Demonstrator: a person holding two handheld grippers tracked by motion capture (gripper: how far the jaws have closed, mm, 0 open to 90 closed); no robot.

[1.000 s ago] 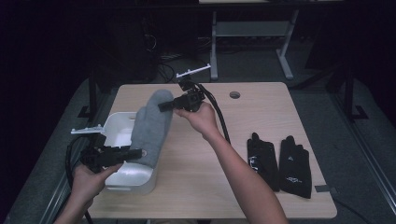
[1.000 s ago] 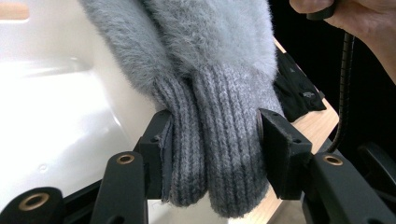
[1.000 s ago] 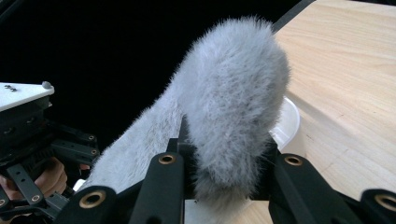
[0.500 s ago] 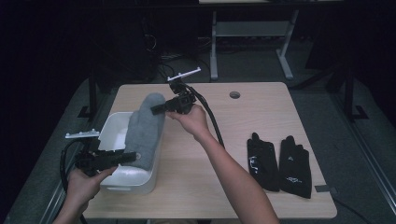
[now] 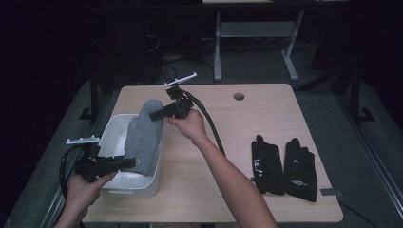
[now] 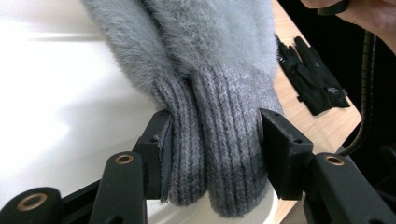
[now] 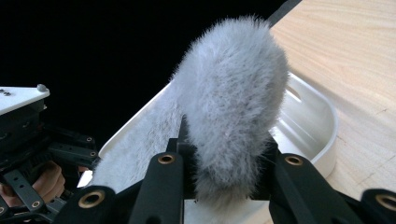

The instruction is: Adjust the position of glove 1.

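My left gripper (image 5: 124, 164) clamps the ribbed cuffs of the fluffy grey knitted mittens (image 5: 144, 137); my right gripper (image 5: 157, 114) pinches their furry tips, left of centre over the white plastic bin (image 5: 138, 183).

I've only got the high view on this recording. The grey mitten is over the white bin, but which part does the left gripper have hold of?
Observer: The left gripper clamps the ribbed knit cuffs of the grey mittens; there are two cuffs side by side, so it is a pair.
Operator: And the right gripper, is it really gripping?
Observer: Yes. The right gripper is shut on the fuzzy fingertip end, which bulges above its jaws.
Operator: Is that end inside the white bin?
Observer: No, it is held above the white bin, whose rim curves behind and below it.
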